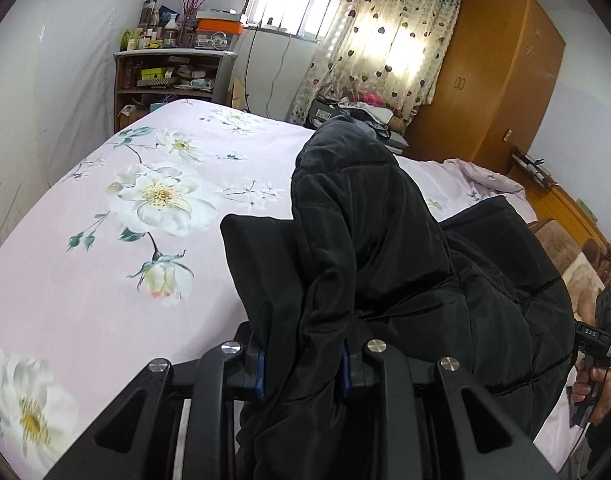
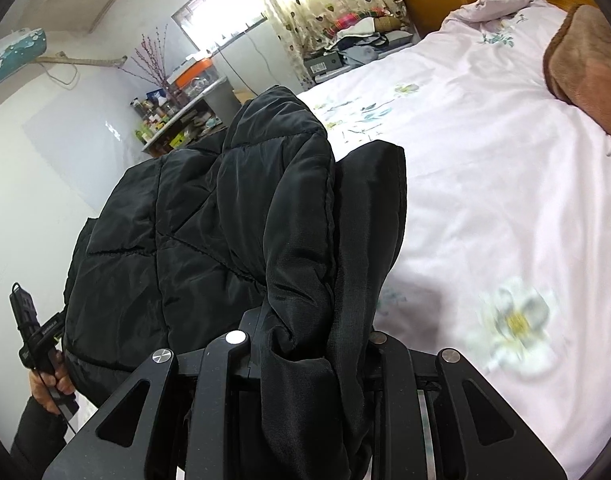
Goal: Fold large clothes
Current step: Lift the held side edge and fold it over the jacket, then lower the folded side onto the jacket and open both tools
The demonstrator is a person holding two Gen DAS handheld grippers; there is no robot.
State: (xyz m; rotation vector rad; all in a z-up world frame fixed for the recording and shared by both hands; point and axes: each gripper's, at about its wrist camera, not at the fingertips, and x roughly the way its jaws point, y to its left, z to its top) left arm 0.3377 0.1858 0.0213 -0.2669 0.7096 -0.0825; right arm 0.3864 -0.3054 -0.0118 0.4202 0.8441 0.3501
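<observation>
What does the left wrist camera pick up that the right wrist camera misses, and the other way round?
Only the left wrist view shows the tall wooden wardrobe and the right gripper's handle in a hand. Only the right wrist view shows the brown blanket on the bed and the left gripper's handle. Both show the black padded jacket clamped between the fingers, the floral bedsheet, the heart-print curtain and the cluttered shelf.

The jacket (image 1: 385, 264) pinched between the fingers is black quilted cloth with a slight sheen, its edge band (image 2: 369, 216) a duller ribbed weave. The gripper (image 1: 303, 364) arms are matt black plastic with bright metal rivets (image 1: 376, 345). Beyond the fingers, smooth pink printed cotton sheet (image 1: 85, 292); glossy orange wood wardrobe (image 1: 501, 76)
</observation>
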